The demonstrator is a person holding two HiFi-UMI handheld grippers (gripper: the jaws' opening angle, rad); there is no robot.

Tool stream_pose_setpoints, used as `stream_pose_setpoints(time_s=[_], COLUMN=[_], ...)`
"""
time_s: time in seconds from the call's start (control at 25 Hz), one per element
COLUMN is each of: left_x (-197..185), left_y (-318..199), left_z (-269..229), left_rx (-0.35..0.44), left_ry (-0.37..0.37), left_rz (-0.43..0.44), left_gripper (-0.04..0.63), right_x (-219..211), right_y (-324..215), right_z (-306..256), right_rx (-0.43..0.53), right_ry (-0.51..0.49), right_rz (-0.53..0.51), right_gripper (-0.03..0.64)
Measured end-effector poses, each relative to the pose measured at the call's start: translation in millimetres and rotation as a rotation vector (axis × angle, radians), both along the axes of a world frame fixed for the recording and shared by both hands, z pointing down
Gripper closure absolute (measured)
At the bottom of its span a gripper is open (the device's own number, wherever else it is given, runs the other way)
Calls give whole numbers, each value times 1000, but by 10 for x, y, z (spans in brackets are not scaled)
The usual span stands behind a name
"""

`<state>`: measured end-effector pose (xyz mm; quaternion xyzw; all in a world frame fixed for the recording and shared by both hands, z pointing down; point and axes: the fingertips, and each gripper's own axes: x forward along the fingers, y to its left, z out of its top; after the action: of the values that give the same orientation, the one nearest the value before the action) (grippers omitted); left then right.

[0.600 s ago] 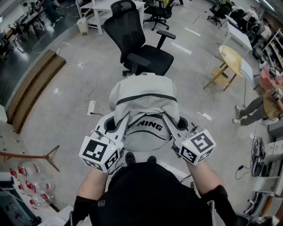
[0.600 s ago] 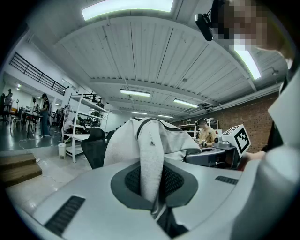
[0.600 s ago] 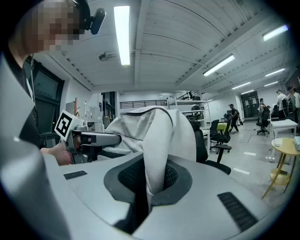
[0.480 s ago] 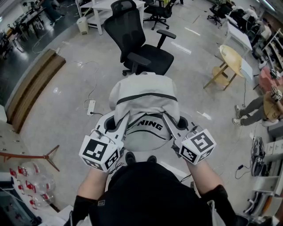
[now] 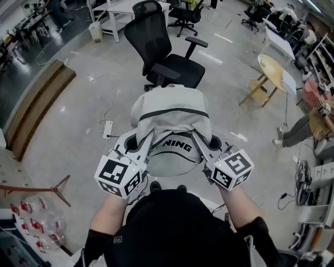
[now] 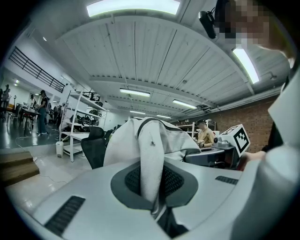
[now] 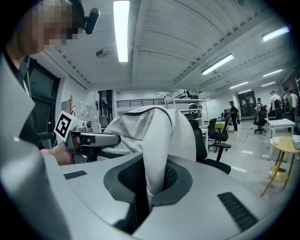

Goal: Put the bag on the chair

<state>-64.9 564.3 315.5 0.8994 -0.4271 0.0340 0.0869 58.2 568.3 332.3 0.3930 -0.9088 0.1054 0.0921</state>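
A light grey bag (image 5: 169,122) with a dark stripe hangs in the air in front of me, held from both sides. My left gripper (image 5: 136,142) is shut on a grey strap (image 6: 152,159) of the bag. My right gripper (image 5: 204,143) is shut on the bag's other strap (image 7: 157,154). The black office chair (image 5: 164,52) stands just beyond the bag, its seat (image 5: 182,70) bare and facing me. In the left gripper view the chair (image 6: 95,150) shows left of the bag; in the right gripper view it (image 7: 204,145) shows to the right of the bag.
A white power strip (image 5: 108,127) and cable lie on the floor left of the bag. A round wooden table (image 5: 271,70) stands at the right, a wooden platform (image 5: 39,107) at the left. White desks (image 5: 122,10) and more chairs stand behind. A person (image 5: 308,128) sits at far right.
The bag and both grippers have shifted slightly forward toward the chair; both grips are unchanged.
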Motion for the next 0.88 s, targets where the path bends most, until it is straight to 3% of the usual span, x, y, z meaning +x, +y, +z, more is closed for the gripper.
stream_pose_setpoints(time_s=[0.48, 0.88], left_x=[-261, -158], left_y=[-361, -1093], left_z=[48, 211], left_rx=[-11, -46], left_ry=[-34, -27], left_rz=[25, -9], left_gripper=[572, 572], right_x=[-270, -163], right_y=[-306, -1080], right_z=[118, 275], right_rx=[-47, -70], right_ry=[-55, -47], right_rz=[24, -10], right_gripper=[578, 578])
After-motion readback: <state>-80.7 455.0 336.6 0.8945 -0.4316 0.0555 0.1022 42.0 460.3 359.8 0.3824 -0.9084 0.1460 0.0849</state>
